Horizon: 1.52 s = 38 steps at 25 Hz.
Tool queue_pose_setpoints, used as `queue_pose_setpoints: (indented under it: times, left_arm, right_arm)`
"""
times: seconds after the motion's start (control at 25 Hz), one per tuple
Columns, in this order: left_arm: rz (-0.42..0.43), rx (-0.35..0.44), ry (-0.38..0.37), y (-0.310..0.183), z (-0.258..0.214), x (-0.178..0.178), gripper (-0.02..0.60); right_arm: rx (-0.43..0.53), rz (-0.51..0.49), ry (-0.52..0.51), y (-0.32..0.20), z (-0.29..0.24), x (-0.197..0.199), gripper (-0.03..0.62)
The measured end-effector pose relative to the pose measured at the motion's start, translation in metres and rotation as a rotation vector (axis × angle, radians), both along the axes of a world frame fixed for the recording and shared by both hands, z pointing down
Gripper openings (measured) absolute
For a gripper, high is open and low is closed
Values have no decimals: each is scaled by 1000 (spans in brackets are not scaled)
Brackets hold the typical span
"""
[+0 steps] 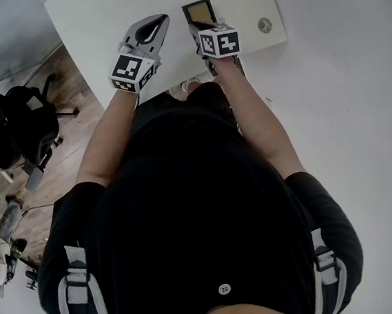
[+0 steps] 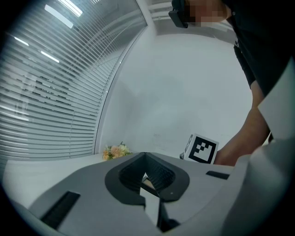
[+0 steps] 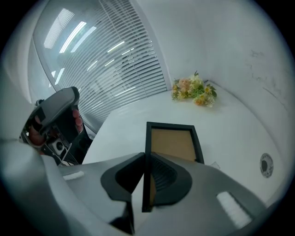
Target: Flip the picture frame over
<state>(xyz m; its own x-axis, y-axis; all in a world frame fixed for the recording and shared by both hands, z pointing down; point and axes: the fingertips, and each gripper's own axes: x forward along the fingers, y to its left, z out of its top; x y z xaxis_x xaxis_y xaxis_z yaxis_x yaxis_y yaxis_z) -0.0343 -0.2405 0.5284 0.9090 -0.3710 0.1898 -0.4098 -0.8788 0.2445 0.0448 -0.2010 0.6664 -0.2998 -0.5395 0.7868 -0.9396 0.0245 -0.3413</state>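
Gripping the picture frame by one edge, we hold it over the white tabletop.
Our right claw is clenched on the frame's black left edge (brown panel showing); our left claw is clenched empty, nearby on the left.

right tool: clamped on picture frame edge | brown panel showing | flowers beyond
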Motion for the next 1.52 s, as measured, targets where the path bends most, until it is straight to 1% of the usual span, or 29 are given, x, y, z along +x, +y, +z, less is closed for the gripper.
queue_pose_setpoints:
  times: [0.12, 0.44, 0.72, 0.92, 1.08, 1.24, 1.36, 1.52]
  left_arm:
    - [-8, 6, -3, -1, -2, -2, 5]
    - [-44, 20, -13, 2, -9, -9, 5]
    - [-84, 8, -19, 3, -9, -15, 5]
    - [-121, 12, -26, 7, -7, -18, 5]
    - [-148, 8, -34, 12, -5, -20, 5]
    - [-176, -5, -33, 15, 1, -21, 5]
    - [-179, -22, -28, 20, 6, -18, 5]
    - [-196, -29, -19, 20, 10, -17, 5]
  right_arm:
    - [-21, 12, -71, 0, -5, -6, 51]
    - [-47, -4, -230, 0, -13, -25, 51]
    - [-90, -57, -373, 2, -13, -44, 51]
    - [-74, -81, -478, -2, -18, -53, 51]
    - [-49, -61, -579, -5, -24, -54, 51]
    - [-29, -37, -721, -8, -27, -55, 51]
    - [-20, -11, -822, -11, -27, -52, 51]
    - [-19, 29, -917, -15, -26, -48, 51]
